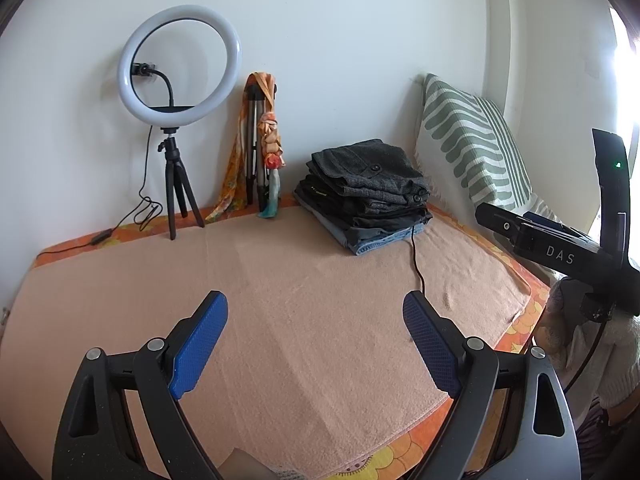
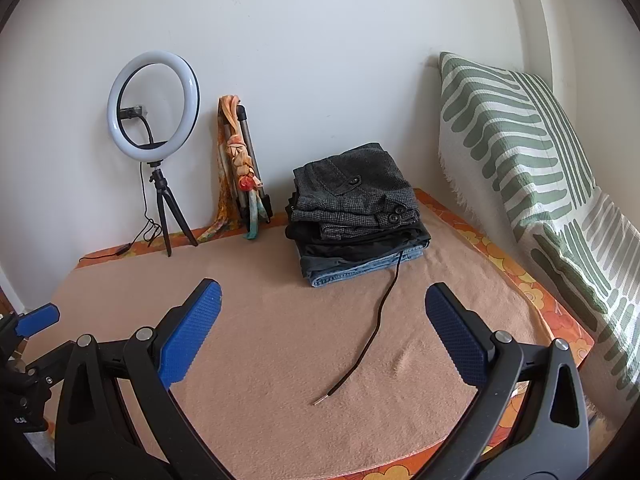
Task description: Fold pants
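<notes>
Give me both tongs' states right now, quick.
Left tongs: open, holding nothing, above the peach blanket.
Right tongs: open, holding nothing, short of the stack of folded pants.

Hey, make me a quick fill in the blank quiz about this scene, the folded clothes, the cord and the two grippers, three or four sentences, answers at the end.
1. The top garment on the stack of folded pants is a dark ____ tweed with buttons.
2. The bottom garment in the stack is made of blue ____.
3. A thin black cord runs from the stack across the ____-coloured blanket.
4. Both the left gripper and the right gripper are ____ and hold nothing.

Answers: grey; denim; peach; open
</notes>
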Available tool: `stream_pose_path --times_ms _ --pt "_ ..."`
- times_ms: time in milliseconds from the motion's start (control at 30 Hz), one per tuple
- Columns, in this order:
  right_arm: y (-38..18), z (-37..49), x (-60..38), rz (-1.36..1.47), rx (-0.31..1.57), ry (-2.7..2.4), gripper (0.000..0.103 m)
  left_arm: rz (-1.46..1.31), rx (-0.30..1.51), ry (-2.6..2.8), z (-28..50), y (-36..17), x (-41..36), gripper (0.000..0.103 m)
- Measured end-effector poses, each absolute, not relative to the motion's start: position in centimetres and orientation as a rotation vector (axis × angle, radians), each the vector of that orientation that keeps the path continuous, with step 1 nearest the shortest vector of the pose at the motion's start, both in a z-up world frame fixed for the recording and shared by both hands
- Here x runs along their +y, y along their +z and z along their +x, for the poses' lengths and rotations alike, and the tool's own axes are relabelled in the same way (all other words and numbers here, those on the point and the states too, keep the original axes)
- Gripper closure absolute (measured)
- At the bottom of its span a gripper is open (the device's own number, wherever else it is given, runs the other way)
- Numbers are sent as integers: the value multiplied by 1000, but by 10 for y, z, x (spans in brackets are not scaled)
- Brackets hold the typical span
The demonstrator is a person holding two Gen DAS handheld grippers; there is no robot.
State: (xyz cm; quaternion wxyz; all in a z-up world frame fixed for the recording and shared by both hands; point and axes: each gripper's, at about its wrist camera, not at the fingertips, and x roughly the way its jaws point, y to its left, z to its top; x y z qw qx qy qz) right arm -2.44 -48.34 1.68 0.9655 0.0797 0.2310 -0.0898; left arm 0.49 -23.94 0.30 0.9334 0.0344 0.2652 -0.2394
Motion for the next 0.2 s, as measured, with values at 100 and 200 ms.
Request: stream_pose_path --times_ms 100,200 --pt "17 -25 -483 162 468 -182 0 60 546 -500 5 3 -239 13" --pt "17 -25 -482 161 468 -183 0 60 546 -499 4 3 -239 13"
